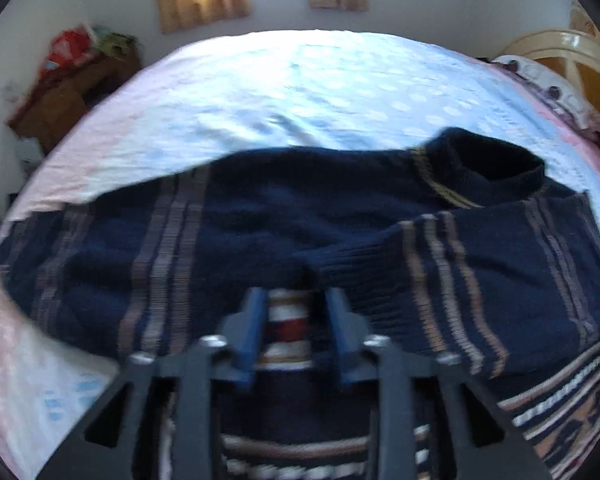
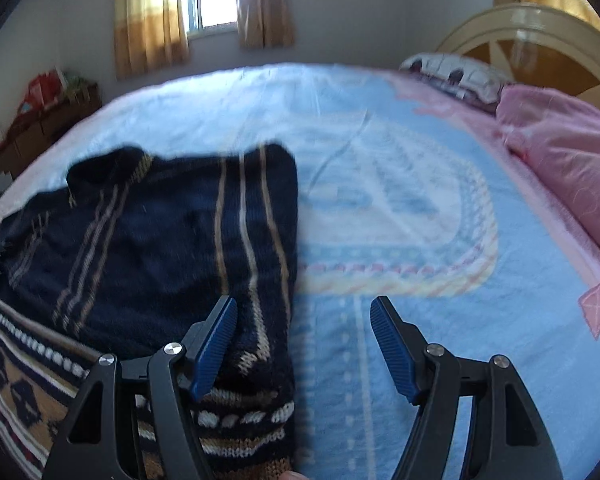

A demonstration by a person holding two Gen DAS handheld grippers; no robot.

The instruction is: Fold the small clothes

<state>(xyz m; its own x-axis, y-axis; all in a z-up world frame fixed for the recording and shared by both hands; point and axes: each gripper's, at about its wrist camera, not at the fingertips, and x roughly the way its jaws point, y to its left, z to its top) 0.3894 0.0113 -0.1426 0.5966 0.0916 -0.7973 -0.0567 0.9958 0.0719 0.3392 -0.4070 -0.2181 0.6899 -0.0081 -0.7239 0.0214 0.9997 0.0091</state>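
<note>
Navy knitted sweater [image 1: 284, 216] lies on the bed [image 1: 300, 92], spread across the near side of a pale blue and pink patterned sheet. Body dark navy with thin tan and grey stripes in groups of 3; hem band patterned in tan, white and dark red. Collar [image 1: 496, 164] toward the far right in the left wrist view, with a yellow-trimmed edge beside it. 1 sleeve [image 1: 432, 280] is folded in over the chest, ribbed cuff pointing toward the middle.

Left claw [image 1: 297, 334]: blue pads stand apart, about half spread, over the sweater just below the cuff. A strip of red, white and tan knit shows in the gap between the pads; whether the pads touch that knit I cannot tell, the frame is blurred. No clear pinch.

Right claw [image 2: 304, 344]: spread wide, holding nothing. Its left finger [image 2: 216, 344] hangs over the sweater's right edge near the patterned hem; the other finger is over bare sheet. Contact with the cloth cannot be judged.

Right wrist view: sweater [image 2: 148, 240] fills the left half, sheet bare to the right. Pink pillow [image 2: 572, 160] at far right by a cream and brown headboard [image 2: 540, 28]. Window with tan curtains [image 2: 152, 20] on the far wall; brown cabinet [image 2: 40, 124] with clutter at far left.
</note>
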